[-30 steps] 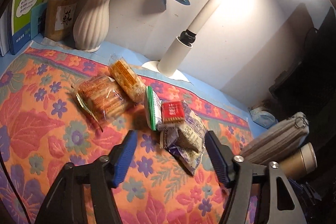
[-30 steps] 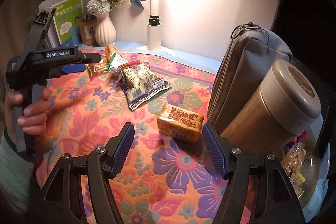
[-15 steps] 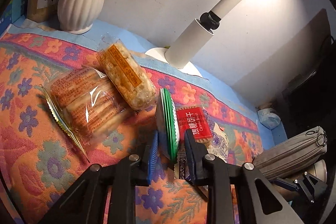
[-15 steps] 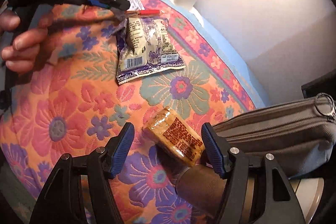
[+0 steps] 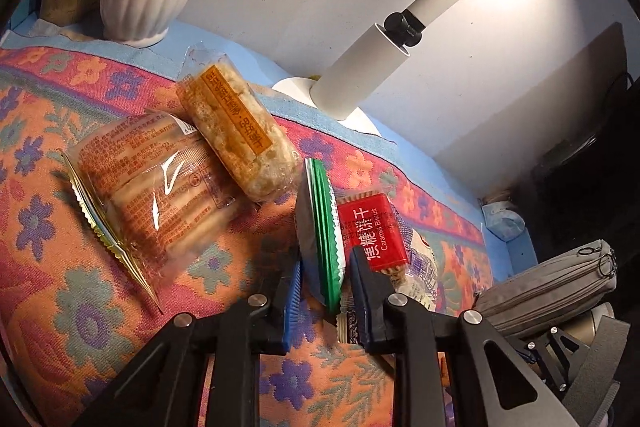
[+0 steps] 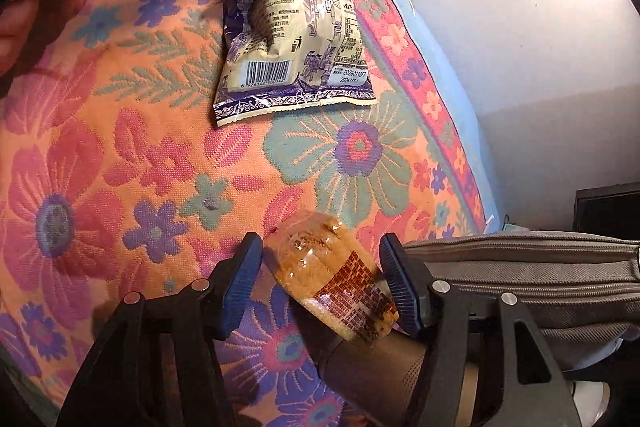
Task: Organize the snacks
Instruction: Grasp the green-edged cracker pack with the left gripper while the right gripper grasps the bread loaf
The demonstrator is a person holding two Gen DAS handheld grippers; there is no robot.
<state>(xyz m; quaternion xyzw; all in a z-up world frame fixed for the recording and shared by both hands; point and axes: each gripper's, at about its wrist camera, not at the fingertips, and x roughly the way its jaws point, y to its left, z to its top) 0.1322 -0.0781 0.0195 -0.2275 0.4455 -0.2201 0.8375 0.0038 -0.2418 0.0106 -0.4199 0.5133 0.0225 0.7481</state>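
Snacks: left tool (image 5: 325, 289) closing around green packet (image 5: 320, 227); right tool (image 6: 320, 277) closing around cake (image 6: 332, 277), beside pouch (image 6: 520, 267).

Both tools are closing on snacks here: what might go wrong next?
1. The left tool is closing on the thin green packet standing on edge; the red biscuit pack leans against it and may get dragged or toppled.
2. The right tool is closing around the wrapped cake, which lies skewed between the pads and over the brown cup; it may twist, slip or get squashed.
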